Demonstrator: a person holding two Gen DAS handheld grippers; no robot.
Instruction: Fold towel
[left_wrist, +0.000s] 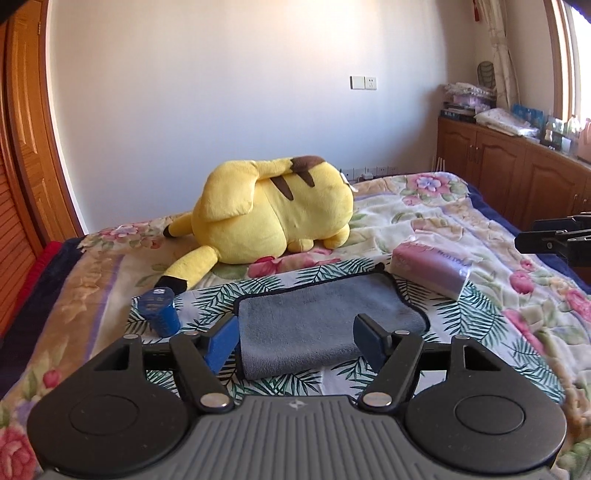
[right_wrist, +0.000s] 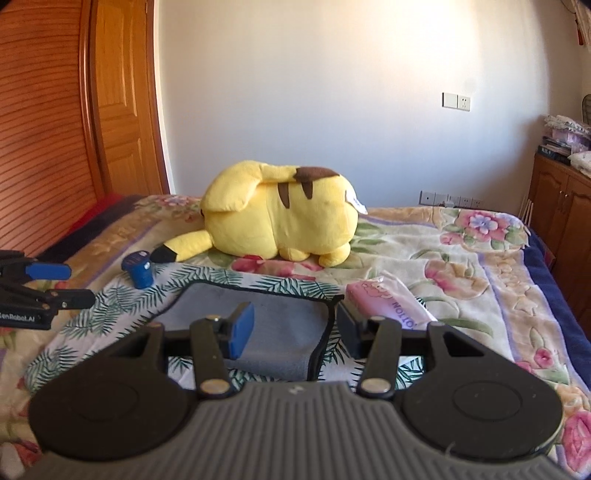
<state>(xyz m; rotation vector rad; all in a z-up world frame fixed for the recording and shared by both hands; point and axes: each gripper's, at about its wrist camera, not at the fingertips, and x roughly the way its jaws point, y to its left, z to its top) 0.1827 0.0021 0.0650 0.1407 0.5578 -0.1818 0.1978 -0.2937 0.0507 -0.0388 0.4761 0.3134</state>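
Note:
A grey towel (left_wrist: 317, 321) with a dark hem lies folded on a palm-leaf cloth (left_wrist: 280, 286) on the bed. It also shows in the right wrist view (right_wrist: 273, 317). My left gripper (left_wrist: 295, 341) is open and empty, its blue pads hovering over the towel's near edge. My right gripper (right_wrist: 293, 330) is open and empty above the towel's right hem. The right gripper shows at the right edge of the left wrist view (left_wrist: 554, 240); the left gripper shows at the left edge of the right wrist view (right_wrist: 55, 284).
A yellow plush toy (left_wrist: 273, 210) lies behind the towel. A blue cylinder (left_wrist: 159, 312) lies left of it. A pink tissue pack (left_wrist: 432, 267) lies right of it. Wooden cabinets (left_wrist: 517, 173) stand right, a wooden wardrobe (right_wrist: 55, 122) left.

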